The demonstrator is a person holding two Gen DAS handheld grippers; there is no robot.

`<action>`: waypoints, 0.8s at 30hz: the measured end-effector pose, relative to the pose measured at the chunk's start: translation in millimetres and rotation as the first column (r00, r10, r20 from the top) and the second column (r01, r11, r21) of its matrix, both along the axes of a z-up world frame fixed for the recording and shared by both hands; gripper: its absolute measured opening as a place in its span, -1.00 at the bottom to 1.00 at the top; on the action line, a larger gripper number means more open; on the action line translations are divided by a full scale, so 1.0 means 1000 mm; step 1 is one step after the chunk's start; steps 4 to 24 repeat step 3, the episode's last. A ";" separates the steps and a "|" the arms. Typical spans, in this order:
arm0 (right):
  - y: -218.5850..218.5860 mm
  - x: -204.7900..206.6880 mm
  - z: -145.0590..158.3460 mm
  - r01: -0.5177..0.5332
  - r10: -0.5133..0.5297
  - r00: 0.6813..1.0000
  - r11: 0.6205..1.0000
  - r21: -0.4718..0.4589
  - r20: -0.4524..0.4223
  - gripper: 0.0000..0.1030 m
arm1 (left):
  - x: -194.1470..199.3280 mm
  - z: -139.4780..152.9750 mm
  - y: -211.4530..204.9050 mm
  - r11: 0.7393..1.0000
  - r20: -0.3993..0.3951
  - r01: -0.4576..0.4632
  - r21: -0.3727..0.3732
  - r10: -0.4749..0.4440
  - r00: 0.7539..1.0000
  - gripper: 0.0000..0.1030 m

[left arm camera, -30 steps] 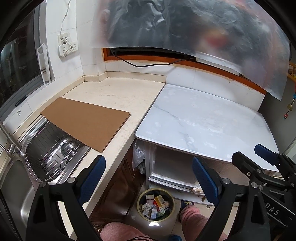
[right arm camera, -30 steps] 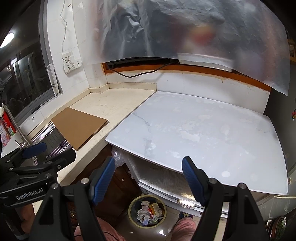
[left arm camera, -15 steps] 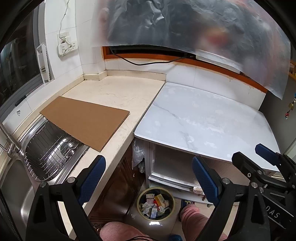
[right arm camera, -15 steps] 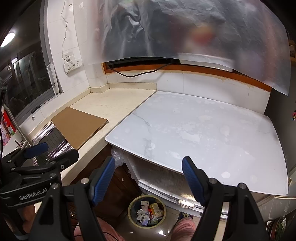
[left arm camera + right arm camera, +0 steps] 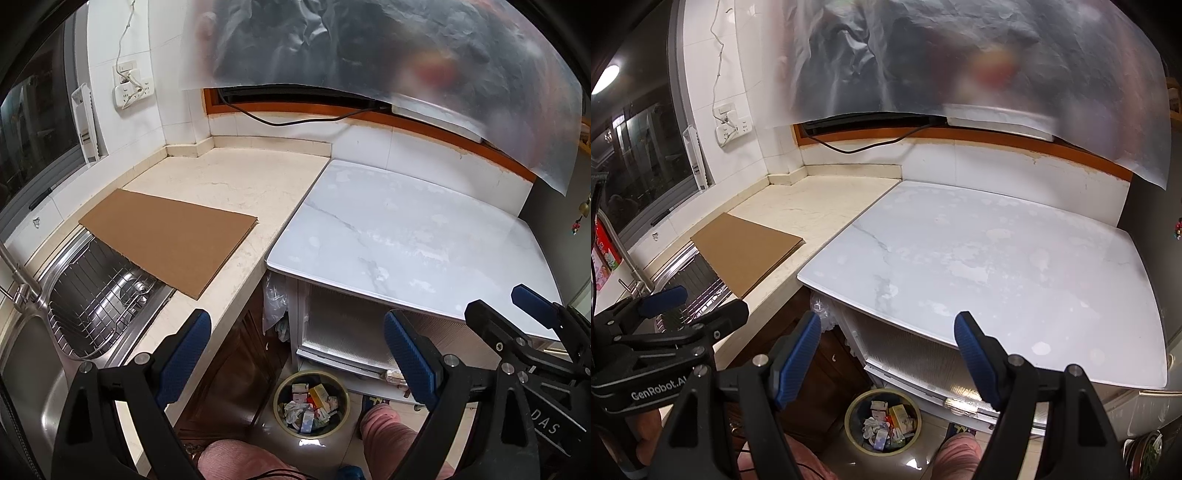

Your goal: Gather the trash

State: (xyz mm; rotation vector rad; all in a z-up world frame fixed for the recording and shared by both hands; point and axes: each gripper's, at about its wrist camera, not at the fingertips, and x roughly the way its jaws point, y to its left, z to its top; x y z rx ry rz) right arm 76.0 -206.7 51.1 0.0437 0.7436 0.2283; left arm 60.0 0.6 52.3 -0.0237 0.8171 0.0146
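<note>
**Both grippers empty above the trash bin**

Left gripper [image 5: 297, 354]: jaws wide apart, nothing between the blue pads. Right gripper [image 5: 886, 354]: jaws likewise apart, nothing held. Both point down over the front edge of the white marble table [image 5: 424, 236]. Trash bin [image 5: 311, 404] stands on the floor below the table's front edge, just beside the person's knees [image 5: 388, 428]; it holds crumpled paper and small cartons. Cardboard sheet [image 5: 170, 236] lies flat on the beige counter [image 5: 236, 181], one corner overhanging the sink [image 5: 33, 369] with its wire rack. Table top and counter carry no loose trash
</note>
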 end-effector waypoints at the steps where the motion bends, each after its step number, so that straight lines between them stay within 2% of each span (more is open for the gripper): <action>1: -0.001 0.001 -0.001 0.001 -0.001 1.000 1.000 0.000 -0.002 0.46 | 0.000 0.000 -0.001 1.000 0.001 -0.001 -0.002 0.001 1.000 0.81; 24: -0.002 0.002 -0.002 0.004 -0.004 1.000 1.000 -0.001 -0.003 0.46 | 0.000 0.000 -0.001 1.000 0.000 0.001 -0.001 -0.001 1.000 0.81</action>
